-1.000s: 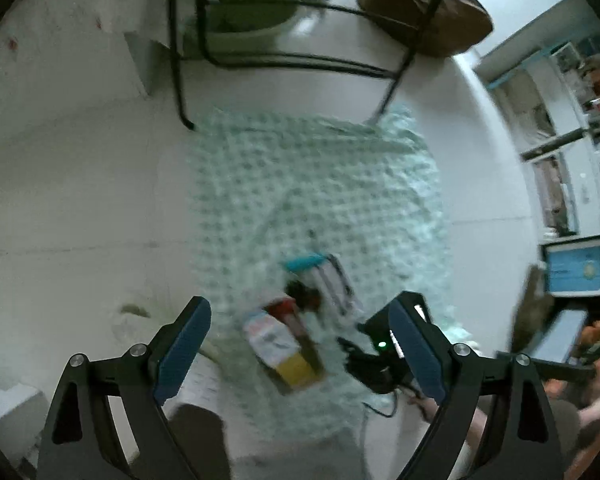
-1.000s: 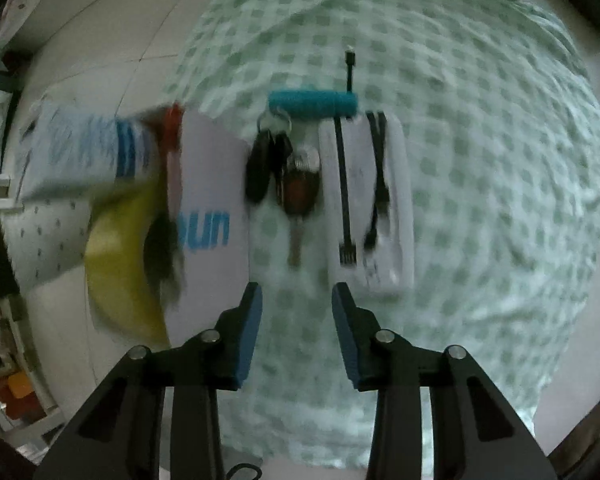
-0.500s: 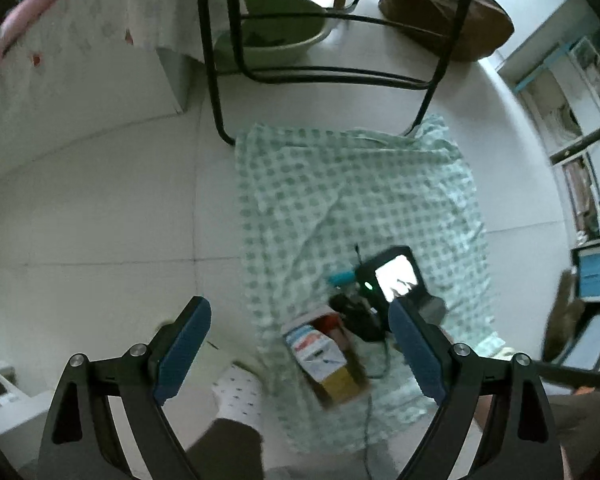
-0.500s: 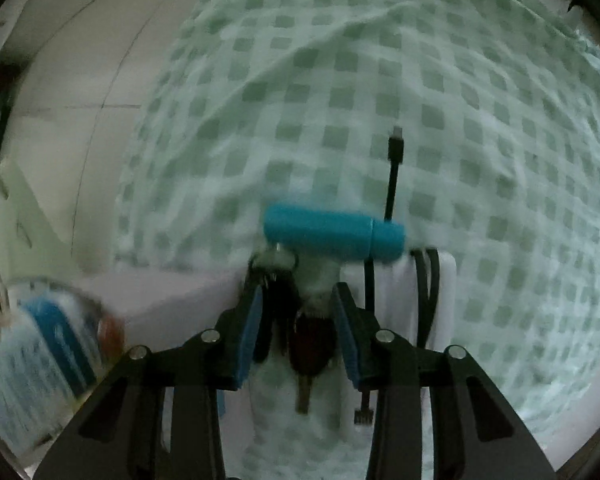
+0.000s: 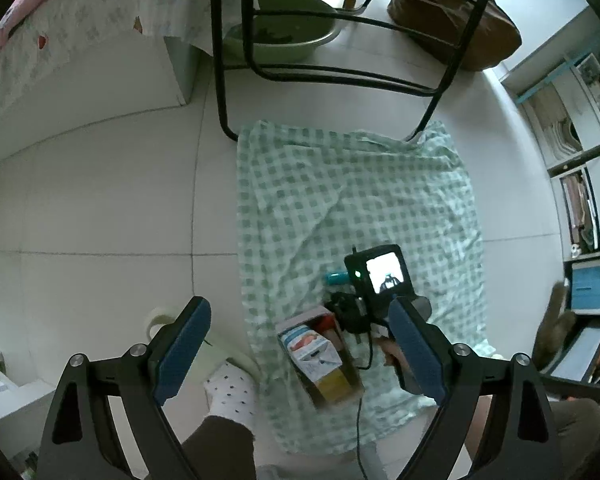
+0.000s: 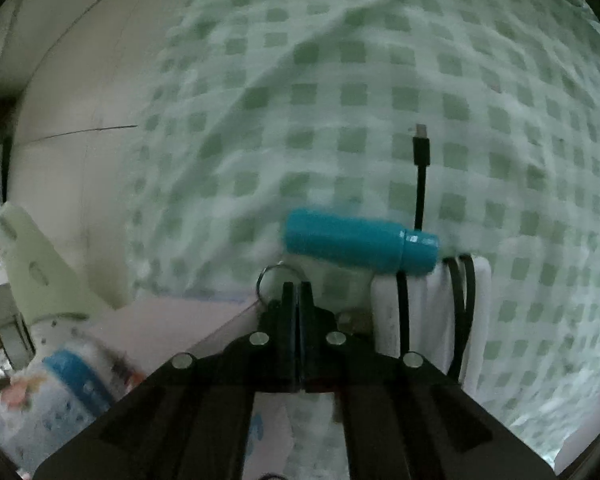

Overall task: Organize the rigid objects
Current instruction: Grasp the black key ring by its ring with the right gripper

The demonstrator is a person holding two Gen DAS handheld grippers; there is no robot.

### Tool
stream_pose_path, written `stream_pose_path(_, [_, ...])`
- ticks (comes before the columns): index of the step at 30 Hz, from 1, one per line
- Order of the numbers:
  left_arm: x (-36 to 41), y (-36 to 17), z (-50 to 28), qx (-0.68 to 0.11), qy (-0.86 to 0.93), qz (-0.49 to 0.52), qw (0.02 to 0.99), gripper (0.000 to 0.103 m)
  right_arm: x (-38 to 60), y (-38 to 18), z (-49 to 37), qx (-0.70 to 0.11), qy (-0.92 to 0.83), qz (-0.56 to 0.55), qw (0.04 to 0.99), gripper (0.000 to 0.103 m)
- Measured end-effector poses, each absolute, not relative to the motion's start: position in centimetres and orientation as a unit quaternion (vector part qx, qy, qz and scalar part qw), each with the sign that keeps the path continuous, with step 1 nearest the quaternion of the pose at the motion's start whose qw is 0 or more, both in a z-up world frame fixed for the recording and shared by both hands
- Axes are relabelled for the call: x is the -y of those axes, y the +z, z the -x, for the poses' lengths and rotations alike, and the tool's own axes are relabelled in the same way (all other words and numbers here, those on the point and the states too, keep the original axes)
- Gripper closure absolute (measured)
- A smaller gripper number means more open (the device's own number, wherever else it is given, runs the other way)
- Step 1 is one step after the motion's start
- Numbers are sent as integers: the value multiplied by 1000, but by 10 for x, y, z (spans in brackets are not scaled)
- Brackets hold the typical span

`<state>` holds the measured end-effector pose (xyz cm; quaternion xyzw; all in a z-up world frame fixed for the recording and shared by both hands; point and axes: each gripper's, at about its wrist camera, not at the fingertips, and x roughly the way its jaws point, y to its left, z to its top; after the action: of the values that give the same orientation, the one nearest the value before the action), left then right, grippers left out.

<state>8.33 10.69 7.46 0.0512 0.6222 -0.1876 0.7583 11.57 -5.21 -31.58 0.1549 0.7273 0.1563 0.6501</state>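
A green checked cloth [image 5: 340, 200] lies on the tiled floor. On it are a teal cylinder [image 6: 360, 245], a key bunch with a metal ring [image 6: 274, 280], a white power bank [image 6: 432, 312] with black cables, and a box [image 5: 320, 360] holding packets. My right gripper [image 6: 298, 292] is shut low over the key bunch, right below the ring; the keys are hidden under it. It shows in the left wrist view as the screened device [image 5: 380, 276]. My left gripper [image 5: 296, 344] is open and empty, high above the box.
A black metal chair frame [image 5: 340, 68] stands at the cloth's far edge, with a green basin [image 5: 284, 28] and a brown bag [image 5: 456, 16] behind. A bed with a floral sheet [image 5: 60, 28] is far left. A socked foot [image 5: 232, 392] rests near the box.
My right gripper has dropped toward the key bunch and its jaws have closed from open to shut. My left gripper has lifted back, widening its view.
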Motion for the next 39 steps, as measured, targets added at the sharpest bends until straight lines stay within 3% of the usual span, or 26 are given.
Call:
stream_pose_path(5, [-108,71,-78,-629,-200,-42,750,13,62,-300,-102,-725,164,-174,646,98])
stream_pose_path(8, [-106,69,-74,-632,-206,-49,746,13,58,-301,-101,-728,166,-120,654,81])
stream_pose_path(15, [-104,65,-79,-640,-214,-45,736,13,20,-302,-96,-705,217,-34,674,77])
stream_pose_path(18, [-105,64,-84,-644,-212,-37,735,13,18,-304,-110,-702,229,-15,674,58])
stream_pose_path(20, [-107,65,-86,-643,-212,-32,735,13,23,-308,-118,-704,246,-9,666,51])
stream_pose_path(29, [-109,56,-87,-658,-207,-25,724,13,-2,-307,-133,-662,340,104,659,51])
stream_pose_path(39, [-102,52,-92,-666,-201,-29,718,13,8,-339,-106,-686,314,26,656,74])
